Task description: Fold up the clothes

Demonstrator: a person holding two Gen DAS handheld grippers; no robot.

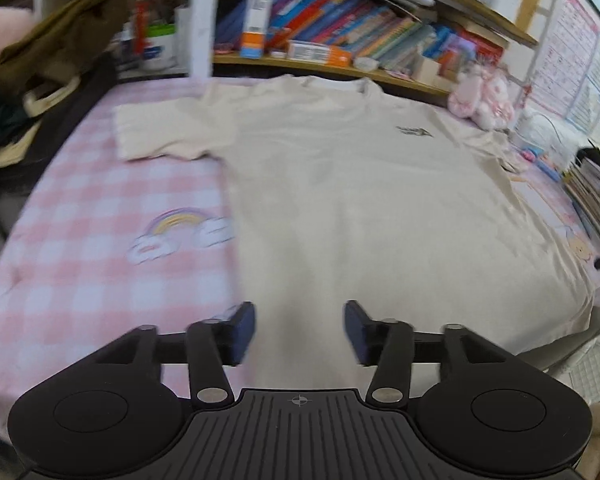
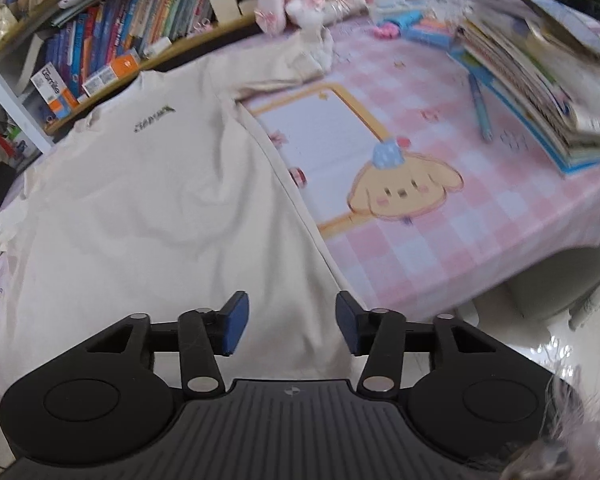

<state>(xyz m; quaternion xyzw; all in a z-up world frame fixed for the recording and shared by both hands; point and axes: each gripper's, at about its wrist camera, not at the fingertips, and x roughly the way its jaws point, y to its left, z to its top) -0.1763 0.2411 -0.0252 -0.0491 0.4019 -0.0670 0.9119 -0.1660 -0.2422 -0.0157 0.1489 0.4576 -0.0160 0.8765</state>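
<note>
Cream T-shirt (image 1: 340, 200) spread on pink checked tablecloth (image 1: 100, 220), bookshelves (image 1: 360, 32) behind, both hand-held grippers (image 1: 299, 330) (image 2: 288, 322) agape, empty.

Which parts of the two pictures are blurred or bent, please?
Left wrist view: motion blur smears the checked cloth and the left gripper pads; shelves curve from the fisheye. Right wrist view: the T-shirt is soft, the book stack streaked, edges bent.
</note>
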